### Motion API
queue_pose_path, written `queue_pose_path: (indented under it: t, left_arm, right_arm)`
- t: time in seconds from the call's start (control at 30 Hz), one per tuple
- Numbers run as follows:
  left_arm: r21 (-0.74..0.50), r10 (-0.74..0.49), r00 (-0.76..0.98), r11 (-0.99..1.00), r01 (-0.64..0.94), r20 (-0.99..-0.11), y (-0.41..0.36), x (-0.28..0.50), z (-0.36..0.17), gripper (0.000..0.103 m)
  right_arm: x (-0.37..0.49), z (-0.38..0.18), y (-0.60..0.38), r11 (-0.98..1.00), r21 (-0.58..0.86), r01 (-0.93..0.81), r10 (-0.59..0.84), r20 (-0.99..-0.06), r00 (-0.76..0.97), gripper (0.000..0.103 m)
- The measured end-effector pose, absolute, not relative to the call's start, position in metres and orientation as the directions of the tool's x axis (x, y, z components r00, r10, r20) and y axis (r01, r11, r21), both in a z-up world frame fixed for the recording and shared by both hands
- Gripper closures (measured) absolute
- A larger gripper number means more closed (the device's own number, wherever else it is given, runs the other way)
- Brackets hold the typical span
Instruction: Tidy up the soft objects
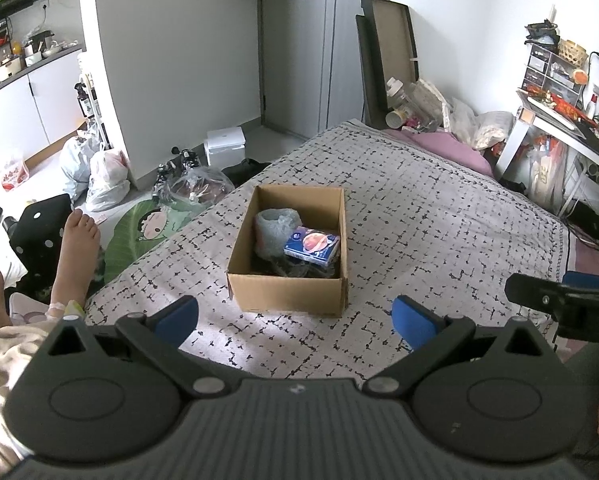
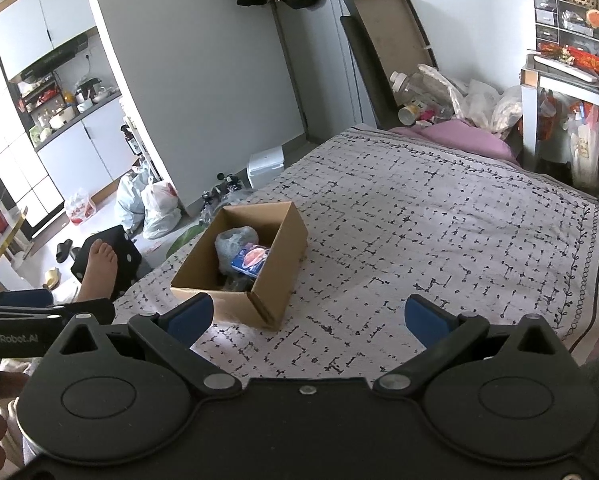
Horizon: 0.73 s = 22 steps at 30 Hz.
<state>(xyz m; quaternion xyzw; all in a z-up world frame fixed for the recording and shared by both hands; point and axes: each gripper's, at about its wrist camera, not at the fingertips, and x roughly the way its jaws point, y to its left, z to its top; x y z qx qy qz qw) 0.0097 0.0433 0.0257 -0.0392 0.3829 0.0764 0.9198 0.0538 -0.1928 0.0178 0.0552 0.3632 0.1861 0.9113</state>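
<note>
Two tools are hovering over the bed [image 1: 419,208], both released, with their blue pads spread wide and nothing between them. Left tool [image 1: 295,314] is facing the cardboard box [image 1: 287,292] head-on, while the right tool [image 2: 307,316] is seeing the same box [image 2: 277,280] off to its left. That box is sitting open on the patterned bedspread, near the bed's left edge. Inside it, a grey crumpled soft bundle [image 1: 271,224] is lying toward the left and far side, and a blue packet with an orange picture [image 1: 312,246] is leaning just beside it, touching it. Something dark is lying beneath them, too shadowed to tell. A person's bare foot [image 1: 77,248] is resting beyond the bed's left edge.
</note>
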Motion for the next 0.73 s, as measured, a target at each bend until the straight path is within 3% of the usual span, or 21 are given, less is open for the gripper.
queue_pose_path:
  t: [0.73]
  left_arm:
    - [-0.048, 0.078, 0.718, 0.987, -0.154, -0.692, 0.0365, 0.005, 0.0265, 0.001]
  right_arm:
    - [0.0508, 0.0177, -0.1983, 0.925, 0.241, -0.292, 0.378, -0.636, 0.673, 0.0]
